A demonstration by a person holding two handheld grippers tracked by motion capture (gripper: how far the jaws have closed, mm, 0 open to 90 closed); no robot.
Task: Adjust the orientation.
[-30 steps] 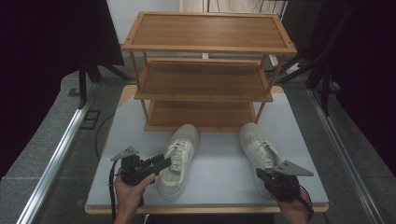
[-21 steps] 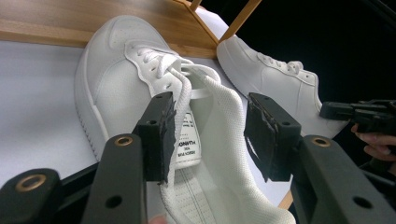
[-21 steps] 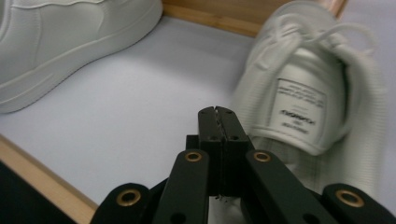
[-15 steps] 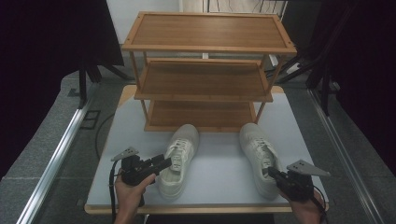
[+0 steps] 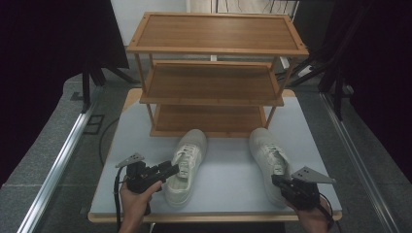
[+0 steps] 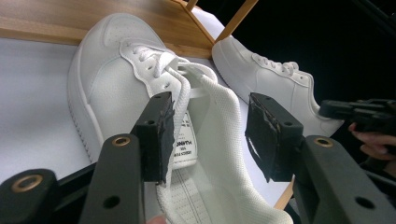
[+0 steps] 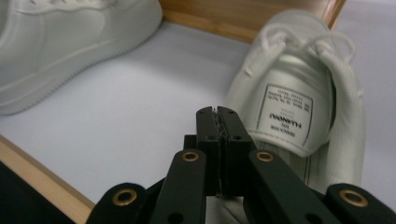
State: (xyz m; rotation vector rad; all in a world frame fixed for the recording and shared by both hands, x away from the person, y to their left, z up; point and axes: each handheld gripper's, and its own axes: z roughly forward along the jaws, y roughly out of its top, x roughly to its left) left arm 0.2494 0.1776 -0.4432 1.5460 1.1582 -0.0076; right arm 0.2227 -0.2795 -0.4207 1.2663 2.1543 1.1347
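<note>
Two white sneakers lie on the pale table, toes toward the rack. My left gripper [image 5: 169, 171] reaches into the left shoe [image 5: 187, 155] from its left side. In the left gripper view its jaws [image 6: 212, 135] stand open around the labelled tongue [image 6: 187, 140] and mesh lining, and neither pad presses visibly. At the heel of the right shoe [image 5: 268, 154] sits my right gripper [image 5: 278, 180]. In the right gripper view its jaws [image 7: 217, 114] are shut with nothing between them, just left of that shoe's tongue [image 7: 289, 116].
A three-tier wooden shoe rack [image 5: 214, 82] stands at the back of the table [image 5: 228, 170], close behind the shoes' toes. The wooden front edge [image 5: 214, 216] runs right below both hands. Dark stands and a grey floor flank the table.
My right gripper has shifted a little to the right beside the right shoe's heel. The left gripper and both shoes have kept still.
</note>
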